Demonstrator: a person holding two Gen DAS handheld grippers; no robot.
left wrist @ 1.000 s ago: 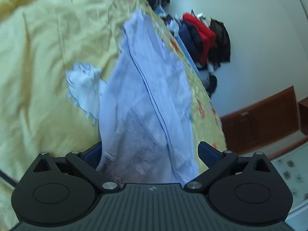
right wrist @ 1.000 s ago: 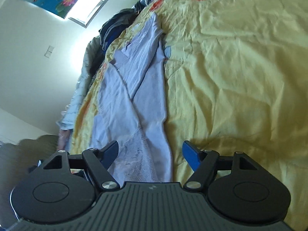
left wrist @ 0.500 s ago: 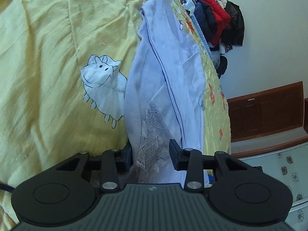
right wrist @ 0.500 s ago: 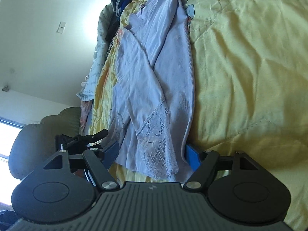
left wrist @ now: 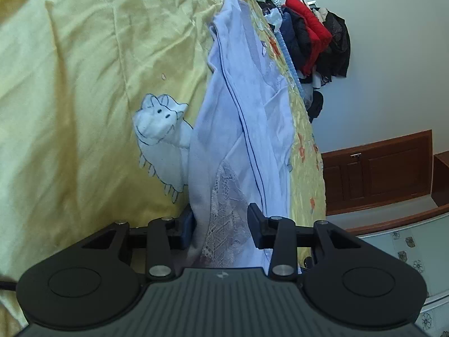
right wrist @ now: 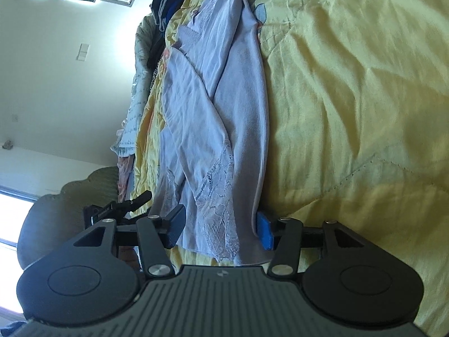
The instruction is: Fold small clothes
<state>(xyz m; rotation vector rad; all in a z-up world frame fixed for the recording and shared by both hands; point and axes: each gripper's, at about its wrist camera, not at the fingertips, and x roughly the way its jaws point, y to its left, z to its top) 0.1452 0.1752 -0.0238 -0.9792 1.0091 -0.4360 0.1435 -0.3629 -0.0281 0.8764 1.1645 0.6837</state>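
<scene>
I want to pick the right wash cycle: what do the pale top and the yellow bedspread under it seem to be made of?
The top looks like a thin, matte lilac-white knit, probably cotton jersey: fine ribbing shows and it drapes in soft folds. Its lace cuff is see-through openwork. The bedspread looks like matte woven cotton, going by its crisp creases and stitched lines, though the fibre cannot be told for sure.

Yellow bedspread (left wrist: 84, 84) – sheep print (left wrist: 161, 146); clothes pile (left wrist: 311, 33) by wall.
</scene>
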